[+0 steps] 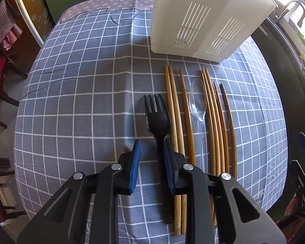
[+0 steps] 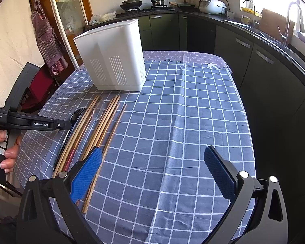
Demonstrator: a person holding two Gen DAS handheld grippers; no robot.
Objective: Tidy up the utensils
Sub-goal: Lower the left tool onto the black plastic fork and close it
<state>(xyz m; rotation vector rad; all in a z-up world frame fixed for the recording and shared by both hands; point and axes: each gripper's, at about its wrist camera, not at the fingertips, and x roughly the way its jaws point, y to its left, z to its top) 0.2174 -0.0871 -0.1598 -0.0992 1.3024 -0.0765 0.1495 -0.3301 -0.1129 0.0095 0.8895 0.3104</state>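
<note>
- Matte black plastic fork [image 1: 157,120], bamboo chopsticks [image 1: 175,118], clear spoon [image 1: 197,99] on checked cloth [image 1: 81,101]; slotted white caddy [image 1: 203,20] at 1 o'clock.
- My left gripper [image 1: 151,149] straddles the fork handle, right pad touching, left pad off.
- My right gripper [image 2: 152,162] wide apart, empty; chopsticks at its 10 o'clock.

A home kitchen.
At twelve o'clock a black lidded wok [image 2: 131,2] sits on a gas hob [image 2: 150,8]; a white rice cooker [image 2: 211,6] at one, a curved steel tap [image 2: 292,22] at two, above dark green cabinets [image 2: 242,48].
</note>
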